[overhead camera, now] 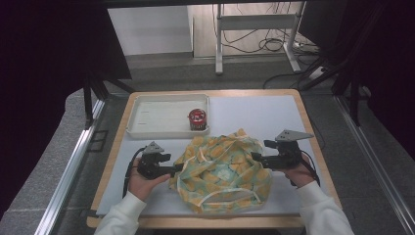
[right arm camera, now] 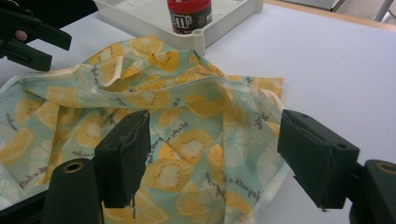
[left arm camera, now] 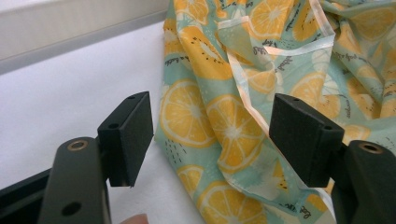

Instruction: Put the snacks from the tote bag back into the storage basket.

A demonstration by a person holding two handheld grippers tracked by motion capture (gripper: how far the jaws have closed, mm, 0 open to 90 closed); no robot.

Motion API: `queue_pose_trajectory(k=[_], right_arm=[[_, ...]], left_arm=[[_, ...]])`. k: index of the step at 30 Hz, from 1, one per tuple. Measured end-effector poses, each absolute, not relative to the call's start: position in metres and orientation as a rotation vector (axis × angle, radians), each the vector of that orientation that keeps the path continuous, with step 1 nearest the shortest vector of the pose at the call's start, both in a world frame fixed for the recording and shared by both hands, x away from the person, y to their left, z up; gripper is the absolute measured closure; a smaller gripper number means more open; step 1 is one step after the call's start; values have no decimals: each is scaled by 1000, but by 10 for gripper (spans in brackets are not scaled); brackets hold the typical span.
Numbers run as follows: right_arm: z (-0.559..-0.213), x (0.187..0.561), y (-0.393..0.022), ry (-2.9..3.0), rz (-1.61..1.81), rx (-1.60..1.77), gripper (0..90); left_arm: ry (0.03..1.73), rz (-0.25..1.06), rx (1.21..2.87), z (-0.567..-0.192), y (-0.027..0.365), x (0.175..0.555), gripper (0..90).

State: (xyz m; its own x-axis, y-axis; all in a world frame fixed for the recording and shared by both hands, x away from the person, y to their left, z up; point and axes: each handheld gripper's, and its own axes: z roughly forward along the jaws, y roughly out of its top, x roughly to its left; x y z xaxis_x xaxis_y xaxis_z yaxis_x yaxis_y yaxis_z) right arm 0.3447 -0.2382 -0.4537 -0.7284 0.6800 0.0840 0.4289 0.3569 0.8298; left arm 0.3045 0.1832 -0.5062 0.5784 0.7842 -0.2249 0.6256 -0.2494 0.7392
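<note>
The table [overhead camera: 293,117] carries a crumpled lemon-print cloth [overhead camera: 222,171] at six o'clock, bunched between both hands, probably for spreading or folding. A white tray [overhead camera: 147,117] at eleven o'clock keeps a red M&M's tub [overhead camera: 197,119] aside. The left gripper [overhead camera: 171,169] and right gripper [overhead camera: 258,157] both stand spread at the cloth's edges, pinching nothing. The cloth's script is unreadable.
</note>
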Motion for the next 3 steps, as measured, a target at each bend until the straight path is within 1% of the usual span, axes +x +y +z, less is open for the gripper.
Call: queue_pose_trajectory(k=[3], right_arm=[[-452, 344, -241, 2332, 1312, 1002, 256]], left_arm=[[1126, 248, 1963, -506, 184, 304, 306]])
